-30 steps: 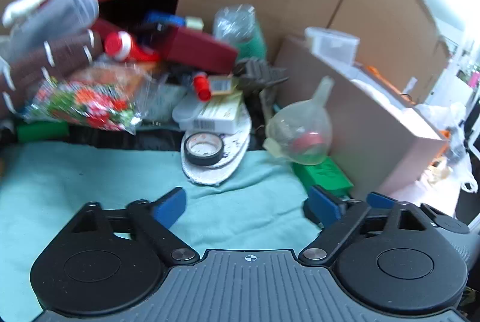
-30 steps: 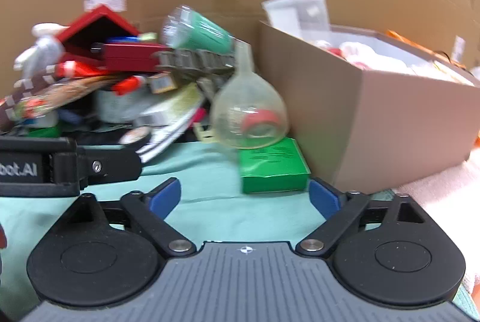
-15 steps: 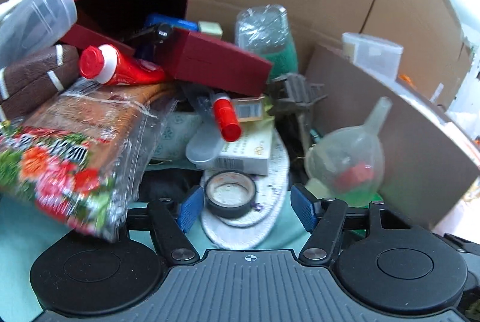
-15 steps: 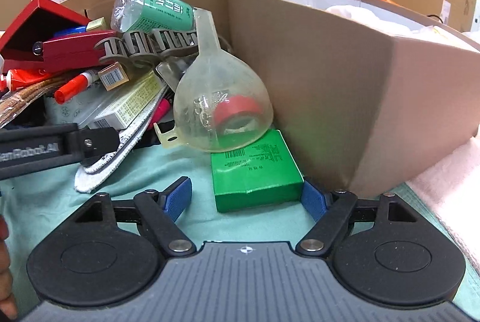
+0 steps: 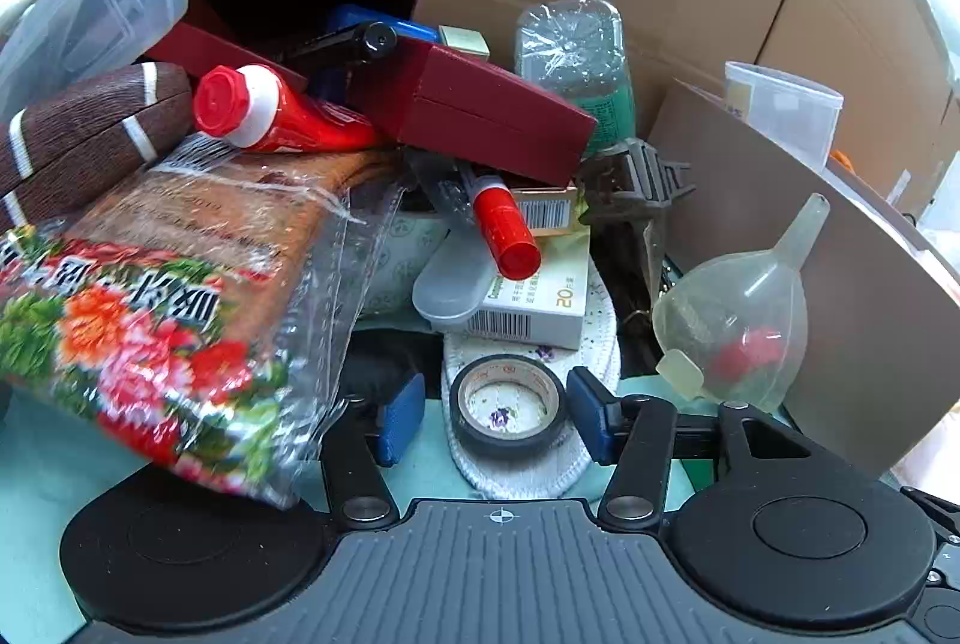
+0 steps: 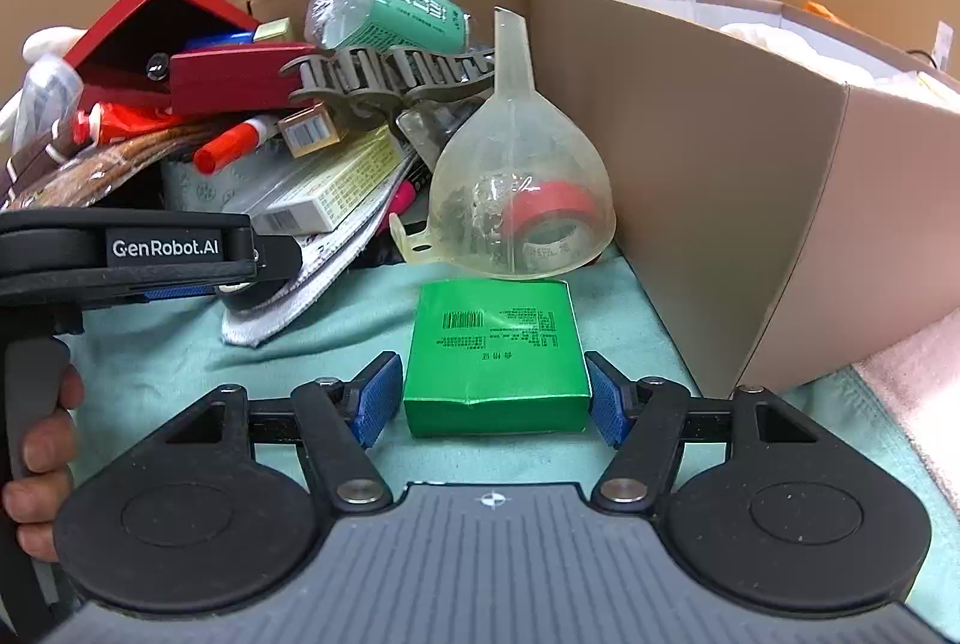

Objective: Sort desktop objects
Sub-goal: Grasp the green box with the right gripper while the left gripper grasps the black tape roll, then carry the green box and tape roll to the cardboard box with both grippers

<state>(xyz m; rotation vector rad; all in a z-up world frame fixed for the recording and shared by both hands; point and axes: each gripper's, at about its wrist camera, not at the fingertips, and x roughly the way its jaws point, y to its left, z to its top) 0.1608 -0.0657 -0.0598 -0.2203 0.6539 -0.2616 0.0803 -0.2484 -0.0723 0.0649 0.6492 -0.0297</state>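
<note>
hidden: red tape roll [image 6: 549,215] inside funnel [image 6: 516,200], blurred | cut off: flowered packet [image 5: 150,344] left of funnel

left gripper [image 5: 495,413] closing around black tape roll [image 5: 509,413], roll sits between the blue pads, small gaps both sides, no contact yet. roll lies on white insole [image 5: 591,344]. flowered snack bag [image 5: 156,320] overhangs left finger, clear funnel [image 5: 732,326] right, against cardboard box [image 5: 840,296]
</note>
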